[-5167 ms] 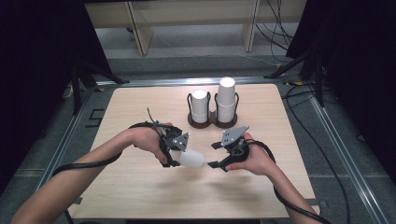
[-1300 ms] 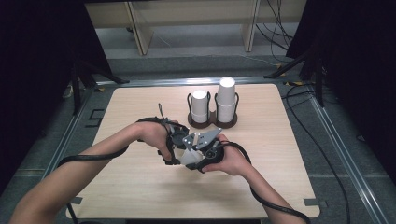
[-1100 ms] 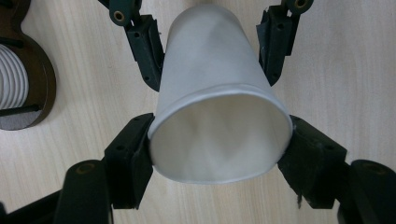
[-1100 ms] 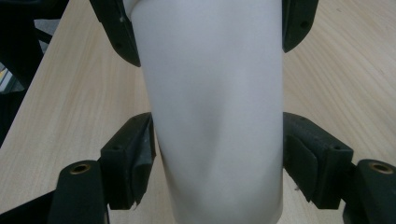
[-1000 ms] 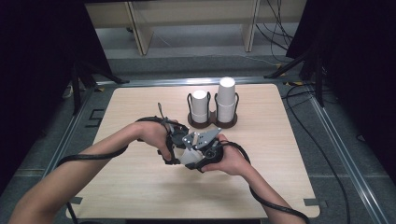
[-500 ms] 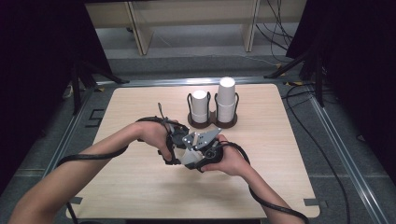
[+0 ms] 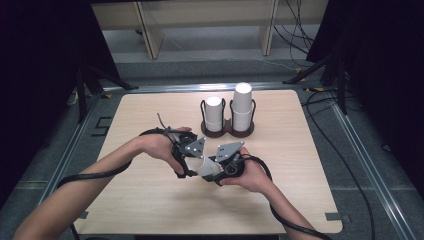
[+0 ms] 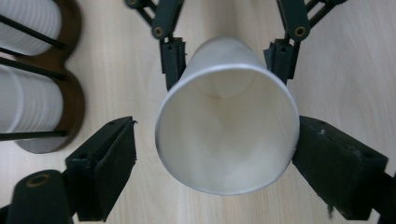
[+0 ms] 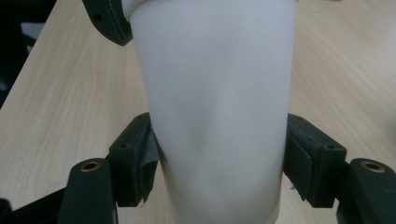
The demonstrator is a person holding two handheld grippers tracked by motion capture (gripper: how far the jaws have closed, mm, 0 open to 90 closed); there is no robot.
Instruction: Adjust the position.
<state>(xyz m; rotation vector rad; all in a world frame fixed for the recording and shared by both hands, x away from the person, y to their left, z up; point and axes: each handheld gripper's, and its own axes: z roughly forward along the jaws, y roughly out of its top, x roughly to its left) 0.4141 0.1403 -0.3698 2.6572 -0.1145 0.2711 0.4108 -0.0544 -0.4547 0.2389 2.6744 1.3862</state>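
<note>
A white paper cup lies on its side in the air above the table, between my two grippers. My right gripper is shut on it near its base; in the right gripper view both pads press the cup's wall, and its jaws have just been closing. My left gripper stands around the cup's mouth and its jaws have just been opening. A gap shows beside the left jaw, while the rim just meets the other jaw. The right gripper's fingers show behind the cup.
A dark two-slot cup holder stands at the table's back centre, with a short stack of white cups and a taller stack in it. The pale wooden table has bare room on all sides of the hands.
Five seconds ago the hands were apart, the cup in the left gripper alone. Now the right gripper is at the cup too. Within the last second neither hand has visibly shifted.
</note>
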